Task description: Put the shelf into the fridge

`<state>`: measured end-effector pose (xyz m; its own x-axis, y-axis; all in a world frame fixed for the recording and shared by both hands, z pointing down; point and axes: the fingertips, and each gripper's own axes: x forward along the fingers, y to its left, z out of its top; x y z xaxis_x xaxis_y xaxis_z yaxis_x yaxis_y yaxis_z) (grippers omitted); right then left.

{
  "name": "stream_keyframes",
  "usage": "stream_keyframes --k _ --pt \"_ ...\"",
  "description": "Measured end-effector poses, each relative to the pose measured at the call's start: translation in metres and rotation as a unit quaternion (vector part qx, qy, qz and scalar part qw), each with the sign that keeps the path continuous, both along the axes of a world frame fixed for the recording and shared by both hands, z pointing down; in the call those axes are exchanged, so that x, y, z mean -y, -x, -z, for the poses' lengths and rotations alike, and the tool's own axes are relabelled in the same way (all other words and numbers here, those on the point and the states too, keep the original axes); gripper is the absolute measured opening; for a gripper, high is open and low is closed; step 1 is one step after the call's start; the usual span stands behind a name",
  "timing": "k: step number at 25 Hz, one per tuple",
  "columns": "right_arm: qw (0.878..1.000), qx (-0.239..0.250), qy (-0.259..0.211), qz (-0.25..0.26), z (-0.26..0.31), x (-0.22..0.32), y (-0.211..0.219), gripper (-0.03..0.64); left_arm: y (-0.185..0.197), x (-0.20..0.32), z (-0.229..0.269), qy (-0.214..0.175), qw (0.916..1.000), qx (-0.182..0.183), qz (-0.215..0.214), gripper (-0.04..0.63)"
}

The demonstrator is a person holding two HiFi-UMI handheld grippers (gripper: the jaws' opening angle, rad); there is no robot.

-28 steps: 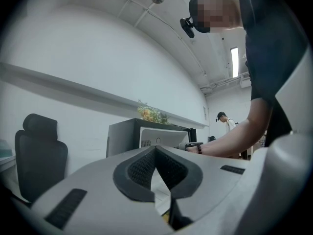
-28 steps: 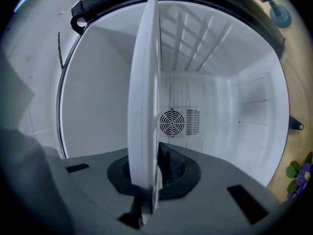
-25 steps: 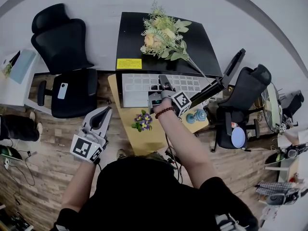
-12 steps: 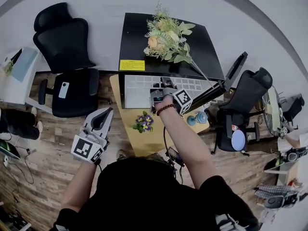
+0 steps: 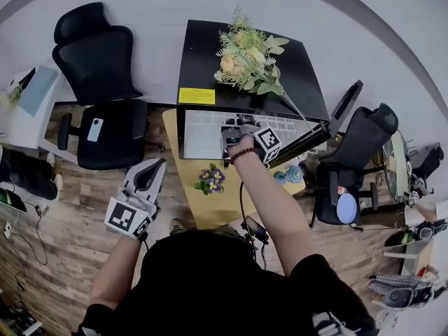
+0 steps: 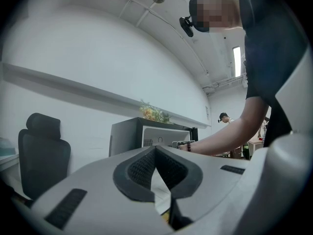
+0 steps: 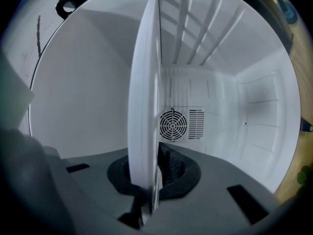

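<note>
Right gripper [image 5: 238,126]: jaws clamped on the near edge of the white shelf [image 7: 145,106]; slightly closer to the fridge [image 5: 203,54] mouth than a second ago.
Shelf: inside the fridge cavity, seen edge-on in the right gripper view, length running from the jaws toward the rear wall with its round fan grille [image 7: 172,124].
Left gripper [image 5: 152,166]: jaws together, empty, unmoved beside the table [image 5: 210,208].
</note>
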<state>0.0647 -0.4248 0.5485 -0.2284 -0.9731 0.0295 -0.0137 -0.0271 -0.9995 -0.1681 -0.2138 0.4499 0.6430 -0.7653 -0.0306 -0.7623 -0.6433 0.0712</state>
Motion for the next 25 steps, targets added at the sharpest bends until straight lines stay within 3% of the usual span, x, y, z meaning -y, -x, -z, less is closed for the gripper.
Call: stream_keyframes --k 10,15,18,21,25 --pt "1.0 0.008 -0.002 0.006 0.0 0.0 0.001 0.044 -0.005 -0.004 0.003 0.0 1.0 -0.004 -0.002 0.018" --pt "0.998 0.043 0.003 0.046 -0.001 -0.016 0.01 0.045 -0.011 0.0 0.006 0.0 0.9999 -0.008 -0.01 0.018" --pt "0.996 0.007 -0.008 0.084 0.003 -0.047 0.021 0.052 -0.014 0.0 0.004 -0.001 0.9998 -0.011 -0.016 0.018" --pt "0.99 -0.07 -0.032 0.114 0.006 -0.08 0.022 0.052 -0.02 0.002 0.002 -0.002 0.9996 -0.014 -0.025 0.018" --pt "0.968 -0.197 -0.063 0.145 0.009 -0.116 0.013 0.017 -0.028 0.007 0.003 -0.004 0.9991 -0.018 -0.037 0.018"
